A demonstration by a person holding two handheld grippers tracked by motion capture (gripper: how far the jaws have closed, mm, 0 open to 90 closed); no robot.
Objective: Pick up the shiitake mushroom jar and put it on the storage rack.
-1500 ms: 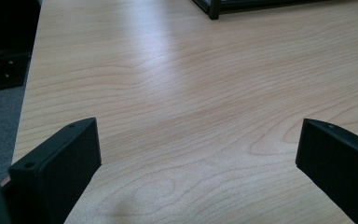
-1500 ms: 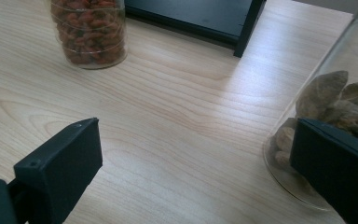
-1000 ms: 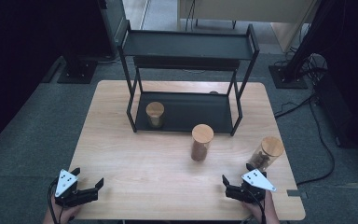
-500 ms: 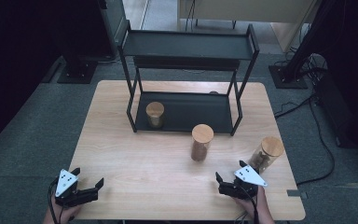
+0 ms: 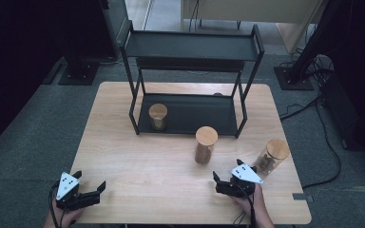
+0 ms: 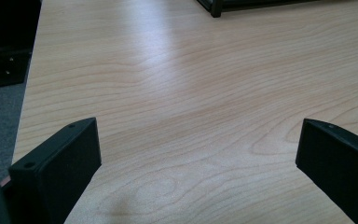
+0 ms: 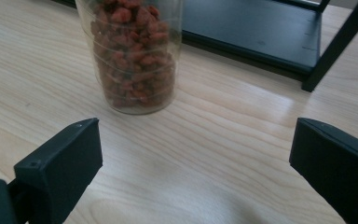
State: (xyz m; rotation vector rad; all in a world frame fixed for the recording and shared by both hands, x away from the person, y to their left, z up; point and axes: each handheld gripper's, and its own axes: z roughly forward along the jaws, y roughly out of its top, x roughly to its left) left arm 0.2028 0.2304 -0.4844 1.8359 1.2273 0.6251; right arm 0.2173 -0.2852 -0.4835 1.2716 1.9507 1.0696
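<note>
Right claw [image 5: 224,183] near the front edge of the tabletop [image 5: 123,156], right of centre, jaws spread wide with nothing between them. Pointing toward the middle jar [image 5: 205,145], which stands upright just beyond it, cork-coloured lid on top, packed with reddish-brown bits as seen up close in the right gripper view [image 7: 133,51]. Not touching it yet, bare wood between jaws and glass.

Left claw [image 5: 92,192] down at the near left corner, also wide open and holding nothing, just hovering over plain wood grain in the left gripper view [image 6: 196,135]. Well apart from all the jars.

Second jar [image 5: 271,156] off to the right, near the right edge of the tabletop, same kind of lid, looks tilted a bit, darker stuff at the bottom. Just beside the right hand [image 5: 254,206], farther out.

Third jar [image 5: 158,116] sitting on the bottom shelf of the black rack [image 5: 190,45], left part of that shelf. Rack standing at the far side of the tabletop, top shelf bare. Rack's near right leg also visible in the right gripper view [image 7: 333,44].
</note>
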